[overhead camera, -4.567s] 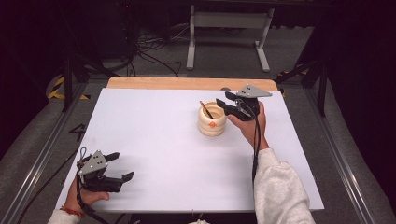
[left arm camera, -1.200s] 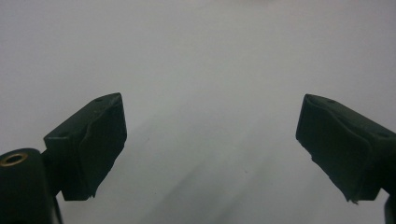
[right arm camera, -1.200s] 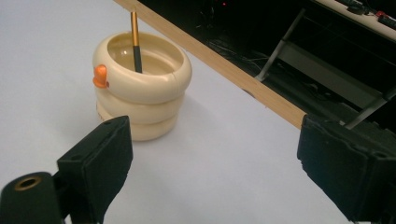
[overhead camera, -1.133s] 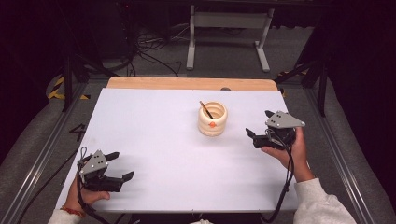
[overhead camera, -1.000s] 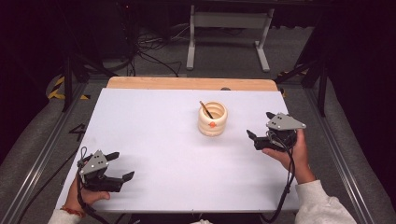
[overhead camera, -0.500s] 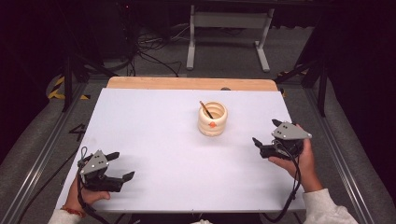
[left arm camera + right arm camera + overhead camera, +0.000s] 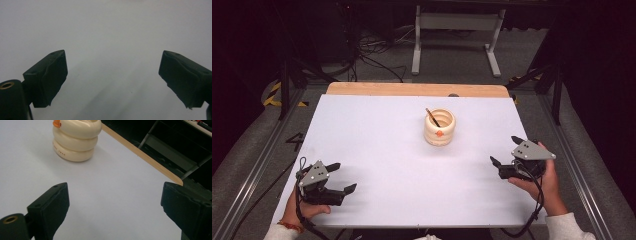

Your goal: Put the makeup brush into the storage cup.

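Note:
A cream ringed holder (image 7: 439, 128) with an orange spot stands mid-table, a thin brown stick (image 7: 432, 117) leaning inside it. The right gripper view catches the holder (image 7: 76, 140) at its upper left. My right gripper (image 7: 507, 151) rests near the table's right edge, held in a hand, open and empty, well to the right of the holder. At the front left corner sits my left gripper (image 7: 341, 177), also open with nothing between its jaws. Its own view looks down at bare white table (image 7: 110, 37).
The white tabletop (image 7: 377, 145) has a wooden strip (image 7: 417, 89) along its far edge. Metal rails run along both sides. Beyond the table are a grey stand (image 7: 457, 30) and loose cables (image 7: 372, 55) on the floor.
My right gripper has drawn back from the holder toward the near right of the table, still open. The left gripper has stayed put.

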Demonstrator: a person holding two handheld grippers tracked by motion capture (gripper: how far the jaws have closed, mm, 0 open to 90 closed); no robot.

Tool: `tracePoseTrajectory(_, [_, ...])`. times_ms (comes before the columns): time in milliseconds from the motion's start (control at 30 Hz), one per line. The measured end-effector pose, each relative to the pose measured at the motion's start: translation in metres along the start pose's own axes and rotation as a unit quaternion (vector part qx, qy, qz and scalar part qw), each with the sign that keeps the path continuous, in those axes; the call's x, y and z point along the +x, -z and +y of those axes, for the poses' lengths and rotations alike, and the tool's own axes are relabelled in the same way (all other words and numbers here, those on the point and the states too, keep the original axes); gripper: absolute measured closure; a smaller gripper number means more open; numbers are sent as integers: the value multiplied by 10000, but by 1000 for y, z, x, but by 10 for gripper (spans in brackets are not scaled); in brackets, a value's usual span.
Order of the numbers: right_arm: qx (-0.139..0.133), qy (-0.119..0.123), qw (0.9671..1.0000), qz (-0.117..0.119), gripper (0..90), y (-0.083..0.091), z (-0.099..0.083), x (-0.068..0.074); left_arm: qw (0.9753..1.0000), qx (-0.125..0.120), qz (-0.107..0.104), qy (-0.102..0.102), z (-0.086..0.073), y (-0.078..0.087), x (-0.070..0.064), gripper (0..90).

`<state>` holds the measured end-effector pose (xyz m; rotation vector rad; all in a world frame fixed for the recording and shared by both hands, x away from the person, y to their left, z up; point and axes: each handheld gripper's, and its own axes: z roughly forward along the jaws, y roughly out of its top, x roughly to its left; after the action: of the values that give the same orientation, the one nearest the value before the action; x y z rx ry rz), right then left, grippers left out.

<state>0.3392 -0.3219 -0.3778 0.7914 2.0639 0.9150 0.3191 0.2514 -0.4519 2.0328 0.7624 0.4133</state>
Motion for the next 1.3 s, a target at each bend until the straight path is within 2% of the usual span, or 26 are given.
tracePoseTrajectory(67, [-15, 2, 10000, 1, 88, 3, -5, 0, 10000, -11, -17, 50, 0, 0, 0, 93])
tracePoseTrajectory(467, [77, -29, 10000, -38, 79, 13, -31, 1, 10000, 31, 23, -6, 0, -1, 0, 92])
tracePoseTrajectory(867, [201, -183, 9996, -31, 78, 20, -56, 2, 10000, 4, 18, 5, 1, -1, 0, 92])
tracePoseTrajectory(1000, [155, -280, 9995, 1, 78, 23, -66, 3, 10000, -1, -4, 44, 1, -2, 0, 91])
tracePoseTrajectory(1100, [168, -264, 9995, -11, 78, 24, -69, 3, 10000, -5, 6, 42, 2, -3, 1, 91])
tracePoseTrajectory(1200, [139, -364, 9992, 2, 76, 28, -78, 3, 10000, 7, -4, -35, 4, -5, 1, 90])
tracePoseTrajectory(1300, [120, -406, 9991, 18, 76, 31, -85, 3, 10000, -2, -32, 9, 4, -6, 1, 89])
